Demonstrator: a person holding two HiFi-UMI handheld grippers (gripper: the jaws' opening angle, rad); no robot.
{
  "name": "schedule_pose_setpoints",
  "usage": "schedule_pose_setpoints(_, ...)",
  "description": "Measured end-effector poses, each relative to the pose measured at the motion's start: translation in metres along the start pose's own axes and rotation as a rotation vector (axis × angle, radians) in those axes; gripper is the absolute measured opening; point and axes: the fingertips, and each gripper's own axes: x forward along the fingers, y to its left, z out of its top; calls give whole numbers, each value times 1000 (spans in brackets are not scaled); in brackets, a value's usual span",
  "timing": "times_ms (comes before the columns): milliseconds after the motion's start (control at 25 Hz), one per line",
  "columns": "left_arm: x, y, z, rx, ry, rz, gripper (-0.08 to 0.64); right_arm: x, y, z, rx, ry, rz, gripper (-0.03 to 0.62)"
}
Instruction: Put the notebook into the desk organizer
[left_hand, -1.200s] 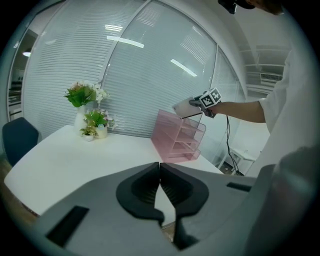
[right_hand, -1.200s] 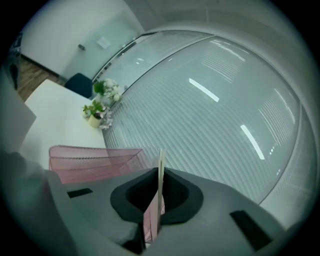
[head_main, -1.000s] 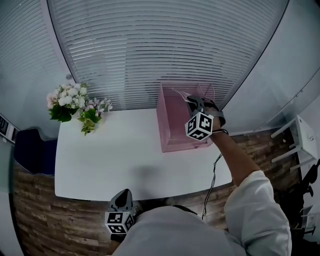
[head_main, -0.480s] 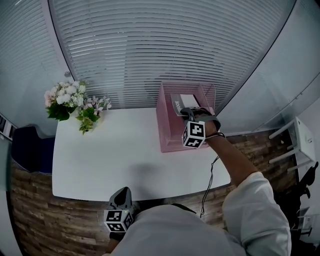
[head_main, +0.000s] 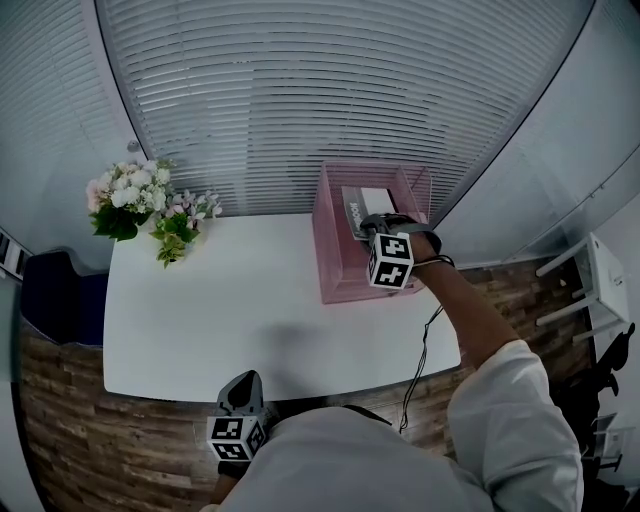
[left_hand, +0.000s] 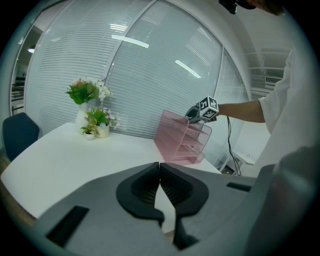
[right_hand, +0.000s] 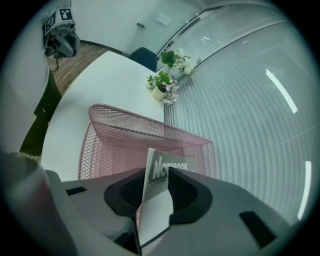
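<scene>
The white tabletop runs wide between the flowers at its far left corner and the pink mesh desk organizer at its far right corner. That broad white stretch is the open room for moving. The organizer's back stands near the blinds, and the tabletop's right edge lies just beyond its right wall. The near edge passes close in front of my body, and my left gripper hangs there, well apart from everything else, its jaws pressed together on nothing.

My right gripper reaches over the organizer's top rim, pointing steeply down into it. Its jaws have just been opening, and the notebook stands loose between them, the pads no longer pinching it. In the right gripper view, mesh walls rise on both sides and ahead, so there is little room to either side.

The notebook is thin, with a pale cover. A grey band across its far end bears the word NOTEBOOK in white letters, and the rest is plain white. Its long axis runs along the line of my jaws, with the lettered end leading down into the organizer. It leans a little to the left in the right gripper view, its cover partly turned toward that camera.
</scene>
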Motion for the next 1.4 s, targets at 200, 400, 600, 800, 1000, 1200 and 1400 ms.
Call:
schedule_pose_setpoints(200,1,3,-1,-2,-1,3,9,0,11,0,8,-7,134,164)
schedule_pose_setpoints(400,1,2,0,-7,0,4,9,-2,20,2,60,-31,246,189)
schedule_pose_setpoints(600,3,1,1,-5,4,4,11,-1,21,1,99,-51,294,184)
schedule_pose_setpoints(800,4,0,0,-3,11,4,9,1,21,-1,194,-89,405,187)
schedule_pose_setpoints(1000,3,-2,1,-4,12,9,10,-2,16,-5,248,-107,455,192)
schedule_pose_setpoints(1200,5,0,-1,-19,31,1,9,-7,6,-1,310,-148,481,192)
schedule_pose_setpoints(1400,8,0,2,-3,18,-2,10,-13,11,-3,315,-154,490,192)
